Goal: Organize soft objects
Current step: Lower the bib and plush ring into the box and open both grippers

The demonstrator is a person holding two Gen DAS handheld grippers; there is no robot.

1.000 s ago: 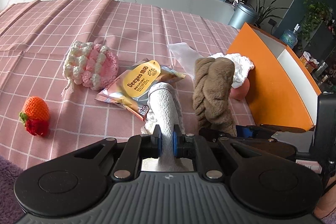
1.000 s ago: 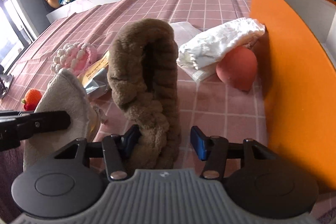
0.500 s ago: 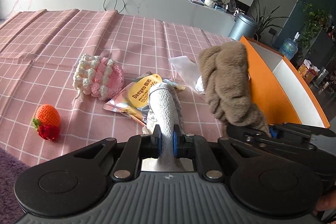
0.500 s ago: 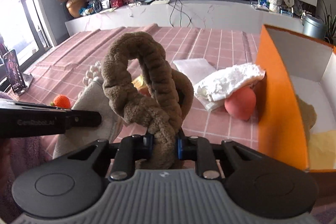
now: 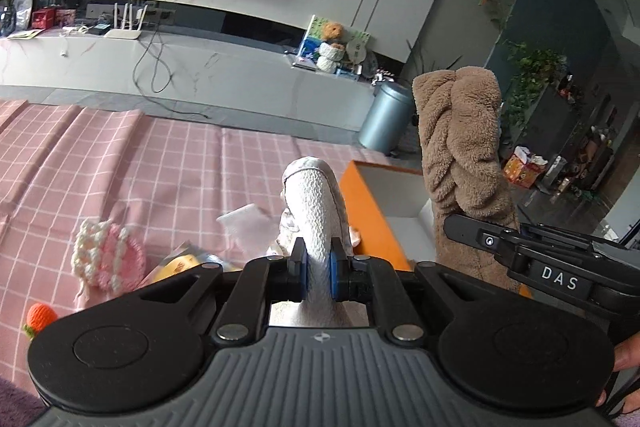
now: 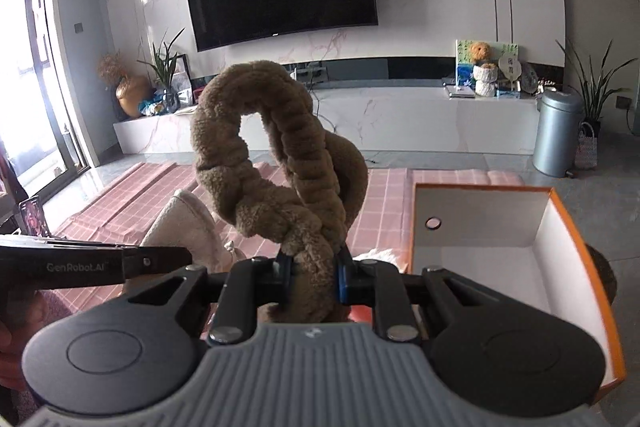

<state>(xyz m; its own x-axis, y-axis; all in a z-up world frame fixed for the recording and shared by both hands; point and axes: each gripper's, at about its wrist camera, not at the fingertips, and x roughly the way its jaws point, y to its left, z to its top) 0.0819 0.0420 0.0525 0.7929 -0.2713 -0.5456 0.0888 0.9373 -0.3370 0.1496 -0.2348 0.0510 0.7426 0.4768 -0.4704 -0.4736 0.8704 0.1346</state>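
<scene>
"DAS" marks the right gripper (image 5: 560, 281); "GenRobot.AI" marks the left gripper (image 6: 76, 267).

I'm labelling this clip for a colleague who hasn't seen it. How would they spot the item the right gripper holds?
Find the orange box on the pink checked cloth. Left of it, the right gripper pinches a brown plush twisted headband, unlike the white towel beside it.

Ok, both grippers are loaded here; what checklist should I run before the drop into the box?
1. Right gripper shut on the brown plush: ok.
2. Left gripper shut on the white cloth: ok.
3. Both items lifted off the table: ok.
4. Orange box open on top: ok.
5. Plush over the box opening: not ok, it is left of it.
6. Room on the box floor: cannot tell, mostly hidden.
</scene>
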